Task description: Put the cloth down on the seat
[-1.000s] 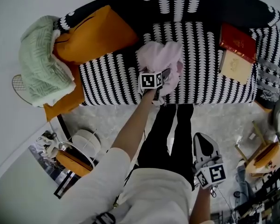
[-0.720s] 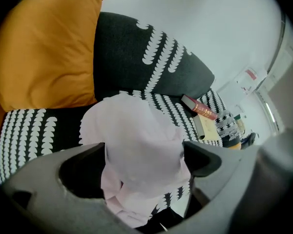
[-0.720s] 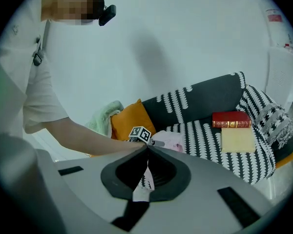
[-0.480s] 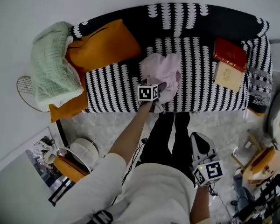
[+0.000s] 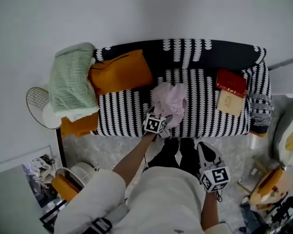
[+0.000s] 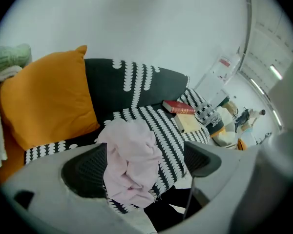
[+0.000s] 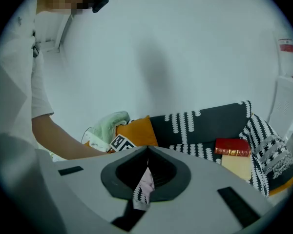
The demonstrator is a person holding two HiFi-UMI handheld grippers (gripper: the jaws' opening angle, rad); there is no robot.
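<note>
A crumpled pink cloth (image 5: 170, 100) lies on the black-and-white patterned sofa seat (image 5: 122, 110), near its front edge. In the left gripper view the cloth (image 6: 129, 157) droops a little over that edge. My left gripper (image 5: 164, 118) sits at the cloth's near side. Its jaws stand wide apart on either side of the cloth (image 6: 142, 164), open and not pinching it. My right gripper (image 5: 205, 147) hangs low by the person's right leg, away from the sofa. Its jaws meet at the tips (image 7: 146, 152), shut and holding nothing.
An orange cushion (image 5: 121, 72) and a green knitted blanket (image 5: 72, 79) fill the sofa's left end. A red book (image 5: 231, 83) lies over a tan book (image 5: 228, 103) at the right end. A round wire object (image 5: 35, 101) stands on the floor to the left. The person's legs (image 5: 173, 152) are against the sofa front.
The head view has pulled back, so the sofa looks smaller and lower in the picture. My left gripper stays at the cloth's near edge. The right gripper stays low.
</note>
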